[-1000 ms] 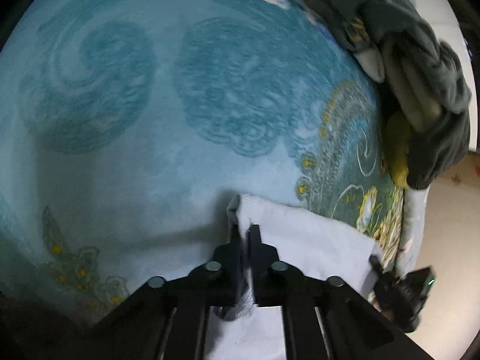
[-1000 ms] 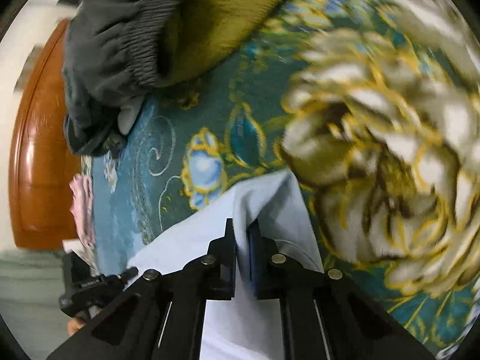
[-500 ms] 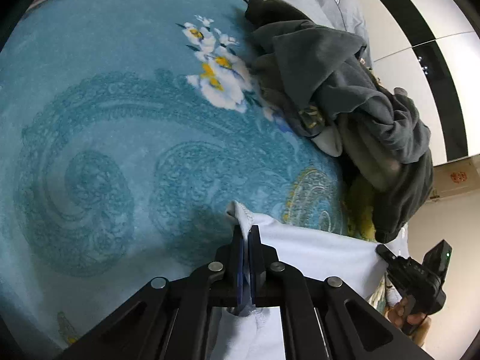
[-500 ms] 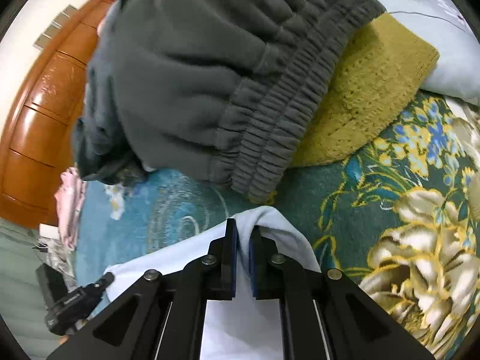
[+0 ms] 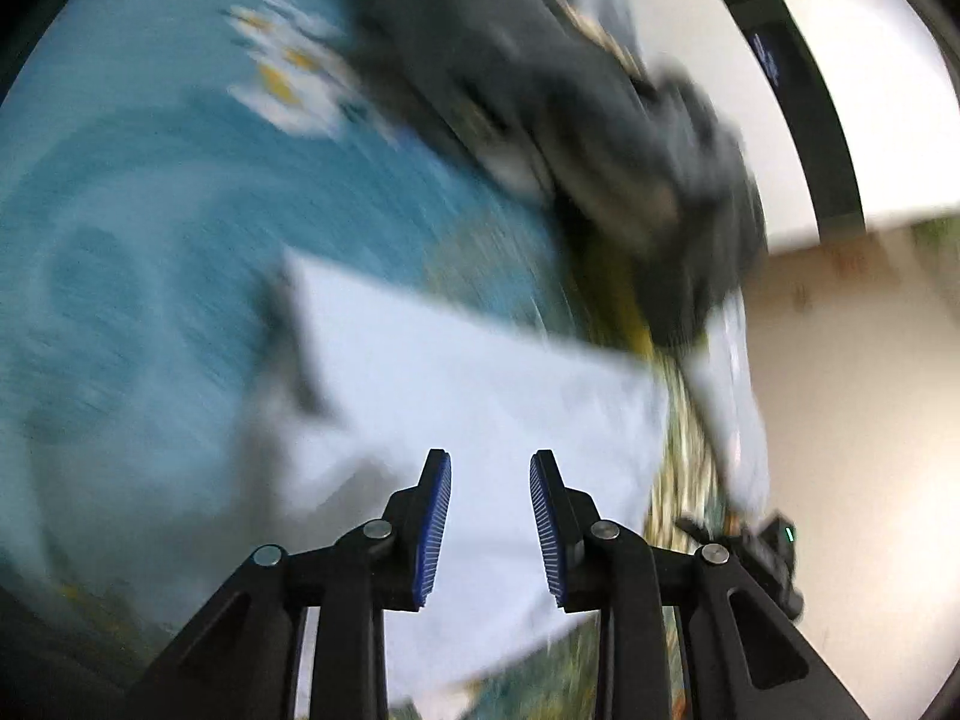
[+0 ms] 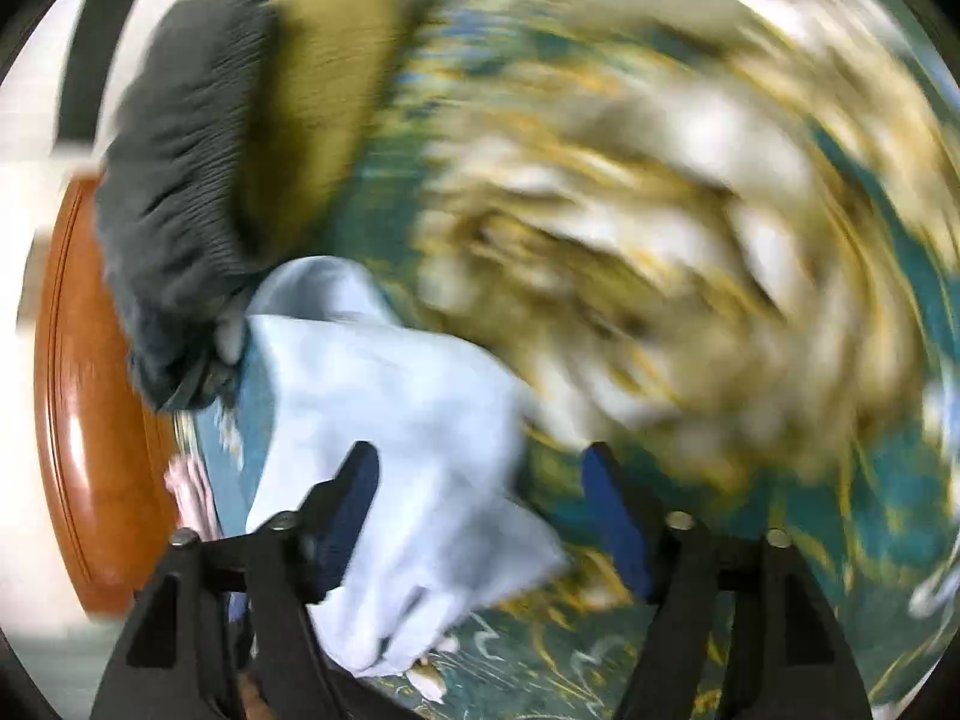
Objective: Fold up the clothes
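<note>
Letting go of the white garment (image 5: pixel 480 396) on the patterned blanket (image 5: pixel 150 210).
Holding left gripper (image 5: pixel 489 516) and right gripper (image 6: pixel 480 516) spread and empty; probably needing new grip for next fold.

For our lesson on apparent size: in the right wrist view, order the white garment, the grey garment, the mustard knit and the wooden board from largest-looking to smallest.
1. white garment, nearest the camera, so flattered.
2. grey garment.
3. mustard knit and wooden board: too alike to rank.
</note>
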The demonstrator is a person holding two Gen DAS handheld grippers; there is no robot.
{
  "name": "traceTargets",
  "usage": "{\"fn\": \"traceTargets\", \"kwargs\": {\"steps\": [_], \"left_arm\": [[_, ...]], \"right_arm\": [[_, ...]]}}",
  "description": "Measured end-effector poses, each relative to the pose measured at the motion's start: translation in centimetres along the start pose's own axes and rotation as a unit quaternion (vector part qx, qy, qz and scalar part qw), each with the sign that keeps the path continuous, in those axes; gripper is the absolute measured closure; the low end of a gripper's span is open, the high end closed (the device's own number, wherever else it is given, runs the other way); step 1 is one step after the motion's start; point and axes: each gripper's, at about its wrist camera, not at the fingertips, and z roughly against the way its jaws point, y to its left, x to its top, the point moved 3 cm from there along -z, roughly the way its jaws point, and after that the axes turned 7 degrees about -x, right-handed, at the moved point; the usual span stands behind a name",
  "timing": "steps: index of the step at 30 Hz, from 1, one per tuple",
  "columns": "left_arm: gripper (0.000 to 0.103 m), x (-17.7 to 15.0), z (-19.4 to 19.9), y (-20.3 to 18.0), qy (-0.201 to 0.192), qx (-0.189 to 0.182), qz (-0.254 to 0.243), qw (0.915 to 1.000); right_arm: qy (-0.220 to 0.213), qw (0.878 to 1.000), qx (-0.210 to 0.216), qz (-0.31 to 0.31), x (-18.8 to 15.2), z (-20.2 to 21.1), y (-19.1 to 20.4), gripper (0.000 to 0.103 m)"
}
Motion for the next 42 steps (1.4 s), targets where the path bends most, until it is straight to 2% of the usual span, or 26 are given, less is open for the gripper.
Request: {"fn": "traceTargets", "kwargs": {"steps": [3, 7, 10, 13, 15, 17, 19, 21, 24, 27, 29, 32, 34, 36, 38, 40, 42], "left_arm": [[0.072, -2.3, -3.2, -1.3, 0.071, -0.012, 0.000, 0.9974], [0.072, -5.5, -6.2, -1.4, 0.148, -0.010, 0.029, 0.9885], [0.072, -6.3, -7.0, -1.3, 0.176, 0.021, 0.020, 0.9840], [0.072, -6.9, -7.7, -0.4, 0.205, 0.030, 0.045, 0.9772], [0.072, -6.9, -7.5, 0.1, 0.207, 0.019, 0.069, 0.9758], [0.072, -6.4, -6.4, 0.2, 0.185, -0.010, 0.089, 0.9786], [0.072, -5.6, -5.1, 0.1, 0.151, -0.045, 0.100, 0.9824], [0.072, -4.7, -2.9, -0.1, 0.106, -0.076, 0.103, 0.9861], [0.072, -3.3, 1.3, 0.1, 0.023, -0.094, 0.099, 0.9904], [0.072, -2.6, 4.8, 1.0, -0.040, -0.098, 0.111, 0.9882], [0.072, -2.3, 6.4, 1.4, -0.064, -0.112, 0.122, 0.9841], [0.072, -1.9, 7.5, 0.8, -0.090, -0.124, 0.112, 0.9819], [0.072, -2.0, 9.0, 0.2, -0.109, -0.125, 0.082, 0.9828], [0.072, -2.2, 10.2, -0.2, -0.127, -0.134, 0.064, 0.9808], [0.072, -2.1, 10.8, 0.0, -0.146, -0.143, 0.065, 0.9768], [0.067, -2.1, 11.8, 0.7, -0.167, -0.152, 0.079, 0.9710], [0.064, -1.9, 12.1, 1.4, -0.176, -0.158, 0.096, 0.9669]], "right_arm": [[-0.010, 0.999, 0.033, -0.036, -0.3, 0.8, -1.9, 0.029], [-0.011, 0.999, 0.042, -0.030, -0.2, 0.1, -0.3, 0.027], [0.004, 0.999, 0.042, -0.009, -0.8, -0.7, 1.2, 0.027], [0.005, 0.999, 0.047, -0.015, -1.6, -1.1, 1.2, 0.027], [0.006, 0.999, 0.048, -0.025, -2.0, -1.5, 1.1, 0.036], [0.010, 0.998, 0.043, -0.045, -1.9, -1.4, 0.3, 0.072], [0.008, 0.997, 0.036, -0.071, -1.6, -1.4, -0.1, 0.089], [-0.002, 0.997, 0.034, -0.069, -1.5, -1.0, 0.9, 0.091], [-0.034, 0.999, 0.014, 0.020, -2.2, 0.6, 4.9, 0.091], [-0.066, 0.988, -0.021, 0.140, -3.8, 2.2, 10.2, 0.091], [-0.074, 0.980, -0.025, 0.185, -4.9, 2.5, 13.3, 0.091], [-0.096, 0.960, -0.041, 0.260, -7.0, 2.7, 18.1, 0.091], [-0.111, 0.933, -0.043, 0.340, -9.9, 3.1, 21.1, 0.091], [-0.113, 0.893, -0.028, 0.434, -13.9, 3.2, 23.9, 0.091], [-0.096, 0.852, -0.016, 0.514, -18.3, 3.0, 24.9, 0.091], [-0.060, 0.808, -0.011, 0.585, -22.3, 1.2, 25.2, 0.092], [-0.012, 0.776, -0.022, 0.631, -25.1, -1.3, 24.1, 0.092]]}}
